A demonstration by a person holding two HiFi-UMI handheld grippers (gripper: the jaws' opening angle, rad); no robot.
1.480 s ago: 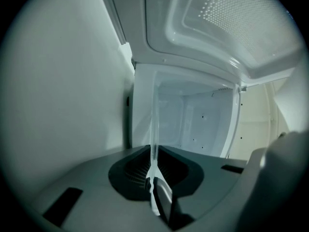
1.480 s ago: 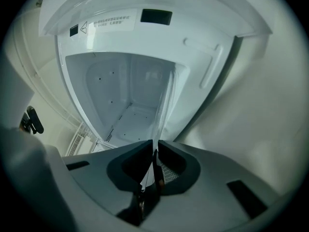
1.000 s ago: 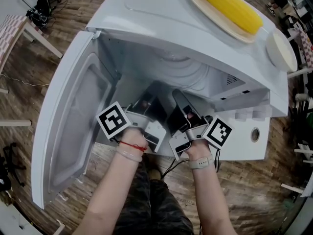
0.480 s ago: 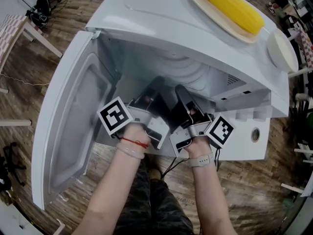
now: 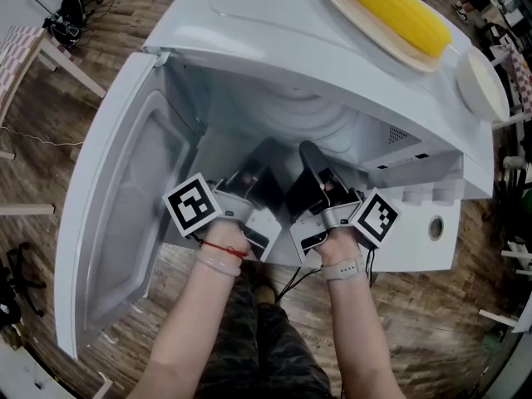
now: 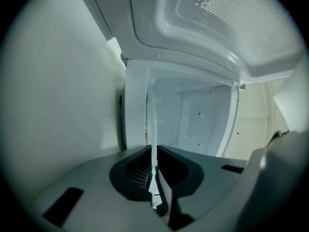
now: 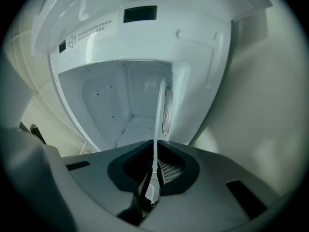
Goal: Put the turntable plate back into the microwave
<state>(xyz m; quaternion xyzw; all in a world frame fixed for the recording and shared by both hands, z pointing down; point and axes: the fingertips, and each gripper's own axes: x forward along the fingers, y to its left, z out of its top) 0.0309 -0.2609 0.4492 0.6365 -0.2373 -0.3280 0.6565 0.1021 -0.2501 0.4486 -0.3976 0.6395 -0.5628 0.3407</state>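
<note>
The white microwave (image 5: 274, 32) stands with its door (image 5: 125, 198) swung open to the left. The clear glass turntable plate (image 5: 312, 116) is inside the cavity mouth, held level between both grippers. My left gripper (image 5: 264, 158) is shut on the plate's near rim, which runs edge-on as a thin pale strip (image 6: 153, 124) out of the left gripper's (image 6: 155, 178) jaws. My right gripper (image 5: 309, 155) is shut on the rim beside it, and the plate's edge (image 7: 158, 115) rises from the right gripper's (image 7: 153, 170) jaws. The cavity's back wall (image 7: 120, 105) lies ahead.
A corn cob (image 5: 386, 8) on an oval plate lies on the microwave's top, with a white bowl (image 5: 480, 86) at its right end. The control panel with a knob (image 5: 435, 227) is right of my right hand. A wooden floor and table legs surround the microwave.
Both grippers have nudged the plate slightly deeper into the cavity; the left one has since eased back a little. Both grips are unchanged.
</note>
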